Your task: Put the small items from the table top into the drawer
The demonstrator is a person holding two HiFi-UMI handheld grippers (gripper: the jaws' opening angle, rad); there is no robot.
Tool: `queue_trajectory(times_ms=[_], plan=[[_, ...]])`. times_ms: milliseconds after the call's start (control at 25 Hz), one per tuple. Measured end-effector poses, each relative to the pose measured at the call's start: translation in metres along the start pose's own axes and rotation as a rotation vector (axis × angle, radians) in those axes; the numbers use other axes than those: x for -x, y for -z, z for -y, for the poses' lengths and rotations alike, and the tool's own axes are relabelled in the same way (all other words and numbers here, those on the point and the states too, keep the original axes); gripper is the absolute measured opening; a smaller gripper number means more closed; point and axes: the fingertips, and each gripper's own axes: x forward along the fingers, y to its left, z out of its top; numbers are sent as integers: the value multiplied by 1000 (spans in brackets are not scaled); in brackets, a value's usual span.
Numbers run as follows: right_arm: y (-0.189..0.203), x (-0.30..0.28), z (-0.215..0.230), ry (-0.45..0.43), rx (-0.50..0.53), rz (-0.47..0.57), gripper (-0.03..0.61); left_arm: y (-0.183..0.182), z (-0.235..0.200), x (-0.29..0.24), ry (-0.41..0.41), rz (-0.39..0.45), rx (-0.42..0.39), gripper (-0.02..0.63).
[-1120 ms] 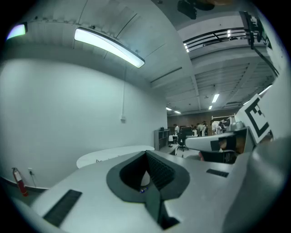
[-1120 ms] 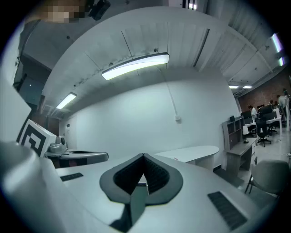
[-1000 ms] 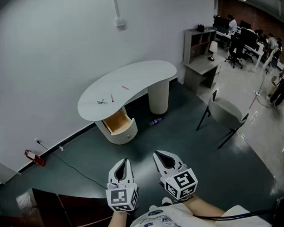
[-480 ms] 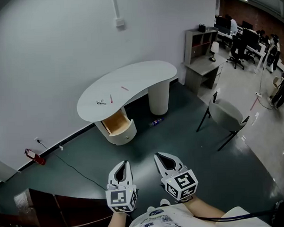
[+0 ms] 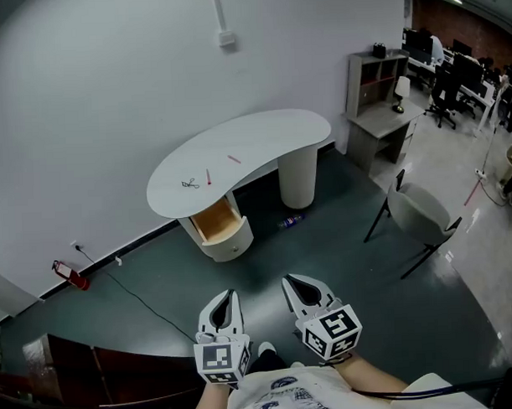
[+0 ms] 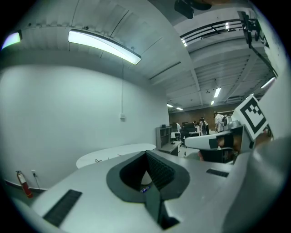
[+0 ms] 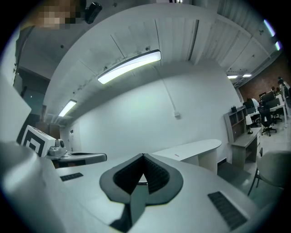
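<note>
- Jaws on left gripper point(image 5: 228, 294) and right gripper point(image 5: 286, 281) sit together, empty, well apart from the worktop point(image 5: 270, 132).
- Dark wiry piece point(image 5: 189, 184), red stick point(image 5: 208, 176) and pink stick point(image 5: 234, 159) lie on it; the drawer point(image 5: 216, 222) beneath stands open.
- Person should step close, then part the jaws.

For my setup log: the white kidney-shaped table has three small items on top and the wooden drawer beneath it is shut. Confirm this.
Not quite: the head view shows the wooden drawer beneath the white kidney-shaped table pulled open, not shut. The three small items do lie on top.
</note>
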Motion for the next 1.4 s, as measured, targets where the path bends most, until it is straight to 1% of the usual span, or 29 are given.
queue_trajectory(times_ms=[280, 520, 840, 1000, 1240, 1400], plan=[[3, -28, 26, 13, -9, -11, 20, 4, -13, -43, 17, -10, 4, 20], [2, -77, 50, 27, -7, -42, 20, 4, -37, -96, 40, -15, 11, 20], [-14, -169, 64, -5, -13, -54, 20, -11, -103, -162, 20, -13, 27, 20], [-15, -212, 69, -10, -15, -71, 20, -15, -139, -191, 8, -13, 43, 21], [-21, -263, 74, 2, 2, -76, 20, -22, -180, -224, 12, 5, 46, 20], [-24, -289, 77, 5, 0, -85, 20, -22, -202, -239, 6, 2, 60, 20]])
